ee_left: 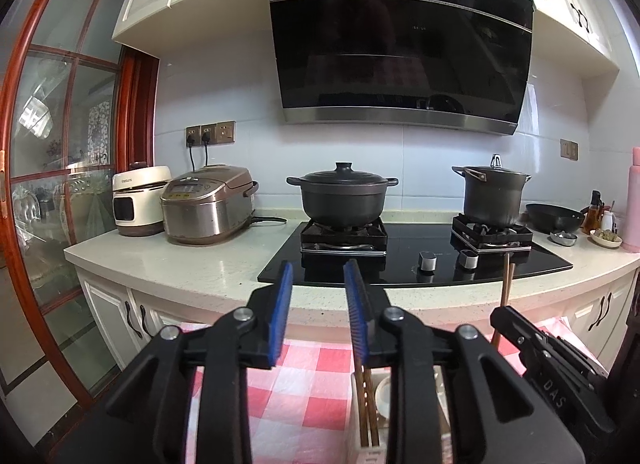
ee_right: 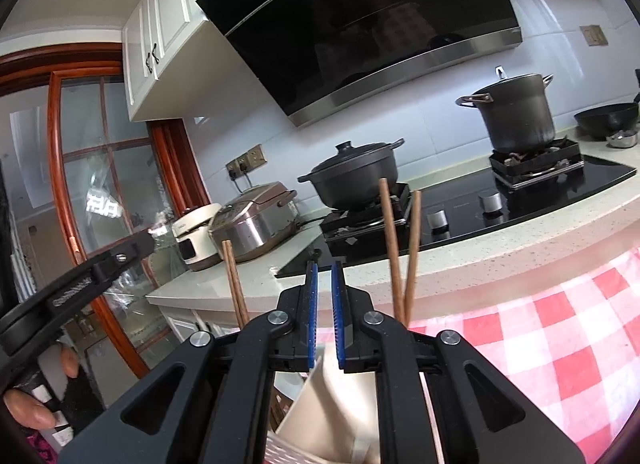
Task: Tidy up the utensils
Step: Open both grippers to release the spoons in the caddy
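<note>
Chopsticks [ee_right: 394, 248] already upright in white holder [ee_right: 320, 412]; left gripper [ee_left: 320, 304] jaws wide, empty; right gripper [ee_right: 325, 304] jaws narrowly apart, empty. Mostly done, I'd judge.

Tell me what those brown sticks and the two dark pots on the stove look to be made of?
The chopsticks look like wood or bamboo: matte brown with a faint grain. The low lidded pot seems ceramic or enamelled cast iron, judging by its thick walls and dull black sheen. The tall pot looks like dark coated metal, thinner, with riveted handles.
</note>
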`<state>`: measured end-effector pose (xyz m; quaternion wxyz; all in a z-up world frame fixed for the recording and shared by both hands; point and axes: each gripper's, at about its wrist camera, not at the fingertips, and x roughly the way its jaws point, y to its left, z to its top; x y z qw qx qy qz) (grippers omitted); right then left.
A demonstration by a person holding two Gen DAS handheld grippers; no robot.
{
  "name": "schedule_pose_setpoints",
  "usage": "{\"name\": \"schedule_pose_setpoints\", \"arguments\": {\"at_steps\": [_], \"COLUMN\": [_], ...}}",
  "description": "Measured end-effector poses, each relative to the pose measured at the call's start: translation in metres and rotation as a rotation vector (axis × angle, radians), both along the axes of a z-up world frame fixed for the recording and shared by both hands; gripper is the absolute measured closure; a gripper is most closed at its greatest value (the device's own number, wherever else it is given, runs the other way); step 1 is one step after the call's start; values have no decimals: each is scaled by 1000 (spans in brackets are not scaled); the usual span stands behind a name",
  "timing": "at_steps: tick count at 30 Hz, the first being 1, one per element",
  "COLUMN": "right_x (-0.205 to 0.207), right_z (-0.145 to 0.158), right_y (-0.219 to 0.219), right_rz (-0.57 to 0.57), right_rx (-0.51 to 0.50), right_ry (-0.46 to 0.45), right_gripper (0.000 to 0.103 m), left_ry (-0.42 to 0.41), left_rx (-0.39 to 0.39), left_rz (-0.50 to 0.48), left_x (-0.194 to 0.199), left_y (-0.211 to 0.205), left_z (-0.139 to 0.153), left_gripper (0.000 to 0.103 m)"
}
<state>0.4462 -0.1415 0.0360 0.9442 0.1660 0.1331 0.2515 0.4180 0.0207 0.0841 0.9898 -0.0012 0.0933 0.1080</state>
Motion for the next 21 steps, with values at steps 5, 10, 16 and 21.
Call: {"name": "schedule_pose_setpoints", "arguments": {"at_steps": [5, 10, 16, 21], "right_x": [-15, -35, -68, -99], "right_z": [4, 6, 4, -5], "right_y": [4, 4, -3, -7], "right_rz": [-50, -93, -141, -163], "right_rx": [-57, -89, -127, -192], "right_ry": [4, 7, 28, 70], "right_gripper": [69, 69, 56, 49], "left_ry": [-17, -25, -21, 24], "left_rx": [-5, -10, 2, 6], "left_rz": [8, 13, 31, 36], "left_x": [-25, -51, -89, -117], "left_y": [3, 8, 14, 18], "left_z": [2, -1, -21, -46], "left_gripper": [65, 50, 24, 11]}}
